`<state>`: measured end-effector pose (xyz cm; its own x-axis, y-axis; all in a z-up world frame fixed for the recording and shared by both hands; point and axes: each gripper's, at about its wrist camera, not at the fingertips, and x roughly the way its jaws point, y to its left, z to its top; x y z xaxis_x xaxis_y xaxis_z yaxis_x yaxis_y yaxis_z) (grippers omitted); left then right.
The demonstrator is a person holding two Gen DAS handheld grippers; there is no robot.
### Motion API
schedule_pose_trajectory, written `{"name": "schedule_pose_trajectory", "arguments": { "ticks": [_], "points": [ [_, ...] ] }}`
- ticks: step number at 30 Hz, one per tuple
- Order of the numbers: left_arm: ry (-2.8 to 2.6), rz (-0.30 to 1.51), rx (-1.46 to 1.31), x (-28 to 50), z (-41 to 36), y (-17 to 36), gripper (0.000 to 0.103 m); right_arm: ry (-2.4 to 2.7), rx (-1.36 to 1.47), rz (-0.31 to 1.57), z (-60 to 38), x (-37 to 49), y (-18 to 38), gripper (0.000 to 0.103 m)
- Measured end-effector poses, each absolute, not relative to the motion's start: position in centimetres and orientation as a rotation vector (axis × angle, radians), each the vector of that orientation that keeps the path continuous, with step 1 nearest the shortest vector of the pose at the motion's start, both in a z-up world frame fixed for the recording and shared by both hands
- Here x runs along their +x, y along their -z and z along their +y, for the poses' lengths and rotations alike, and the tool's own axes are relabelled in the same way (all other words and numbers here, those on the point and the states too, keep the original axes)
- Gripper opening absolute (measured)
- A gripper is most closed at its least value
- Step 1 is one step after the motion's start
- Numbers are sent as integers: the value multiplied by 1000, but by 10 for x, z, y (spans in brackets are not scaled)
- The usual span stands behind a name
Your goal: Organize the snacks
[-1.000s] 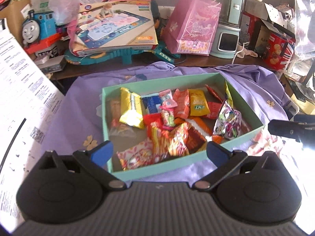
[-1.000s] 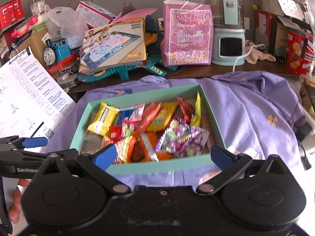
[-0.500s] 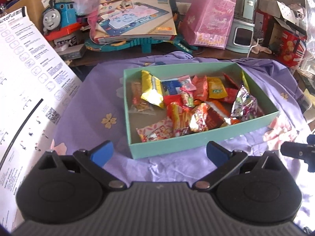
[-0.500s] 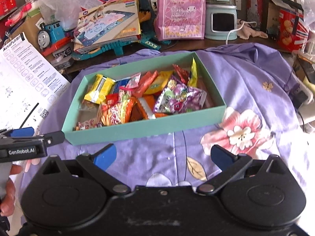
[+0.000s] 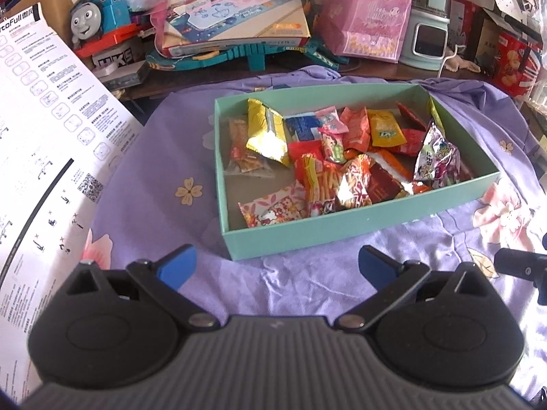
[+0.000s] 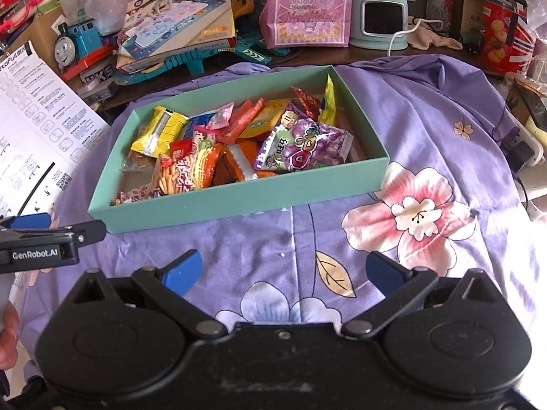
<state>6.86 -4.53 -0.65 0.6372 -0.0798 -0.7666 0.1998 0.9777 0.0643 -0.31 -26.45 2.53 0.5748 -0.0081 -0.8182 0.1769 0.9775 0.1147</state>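
Observation:
A teal box [image 5: 342, 229] [image 6: 239, 201] sits on a purple floral cloth and holds several snack packets: a yellow packet [image 5: 266, 133] [image 6: 159, 131], a purple grape candy bag [image 6: 304, 147] [image 5: 437, 157], orange and red packets [image 5: 321, 177], and a pink floral packet [image 5: 273, 208]. My left gripper [image 5: 277, 263] is open and empty, above the cloth just before the box's near left corner. My right gripper [image 6: 283, 270] is open and empty, above the cloth before the box's near wall. The left gripper's finger also shows in the right wrist view [image 6: 51, 235].
The purple floral cloth [image 6: 410, 212] covers the surface. A white instruction sheet [image 5: 41, 136] lies at the left. Behind the box stand a blue toy train [image 5: 99, 17], a toy board box [image 5: 232, 20], a pink gift bag [image 6: 307, 7], a mint appliance [image 6: 379, 17] and a red tin [image 6: 502, 37].
Both grippers have pulled back and away from the box, which now sits farther off in both views. More cloth shows before each gripper. Both stayed open and empty.

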Motion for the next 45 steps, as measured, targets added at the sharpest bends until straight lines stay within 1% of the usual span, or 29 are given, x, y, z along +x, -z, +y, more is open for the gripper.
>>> {"name": "schedule_pose_trajectory", "arguments": {
  "ticks": [45],
  "points": [
    [148, 883, 165, 72, -44, 7, 103, 120, 213, 971, -263, 1, -21, 103]
  ]
}}
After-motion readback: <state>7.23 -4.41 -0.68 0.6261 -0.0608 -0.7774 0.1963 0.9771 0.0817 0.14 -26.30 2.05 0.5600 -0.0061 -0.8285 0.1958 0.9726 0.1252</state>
